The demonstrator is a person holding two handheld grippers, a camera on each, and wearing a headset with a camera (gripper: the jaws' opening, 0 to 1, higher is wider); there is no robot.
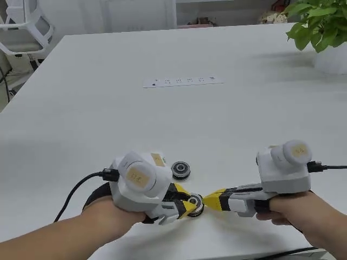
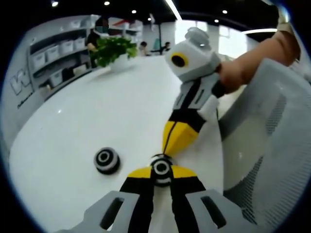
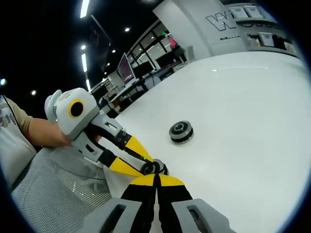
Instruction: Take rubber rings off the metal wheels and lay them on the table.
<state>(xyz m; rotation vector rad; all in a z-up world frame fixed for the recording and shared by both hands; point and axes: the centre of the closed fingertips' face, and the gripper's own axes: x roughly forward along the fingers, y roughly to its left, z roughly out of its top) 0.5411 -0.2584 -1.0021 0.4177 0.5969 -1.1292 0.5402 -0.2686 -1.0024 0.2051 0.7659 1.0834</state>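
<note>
A broad white bench (image 1: 108, 108) is stretching away here, with a power strip (image 1: 182, 82) lying across its middle, a leafy plant (image 1: 320, 21) sitting at the far right corner and a white chair (image 1: 24, 27) standing off the far left. Down at the near edge, the two grippers are meeting nose to nose. The left gripper (image 1: 190, 201) is coming in from the left, and its yellow-tipped jaws are clamping a small metal wheel (image 1: 196, 203) between them, one tip on each side, as its own view shows. The right gripper (image 1: 209, 199) is pointing in from the opposite side with its jaws pressed together, only a thin seam showing between them. Their tips are touching the rim of that held wheel. Whether they are pinching the rubber there, I cannot tell. Just behind the left gripper, a second wheel (image 1: 180, 169) is lying flat on the bench, apart from both sets of jaws, and it is wearing its dark rubber ring (image 2: 98, 160) around the outside.
</note>
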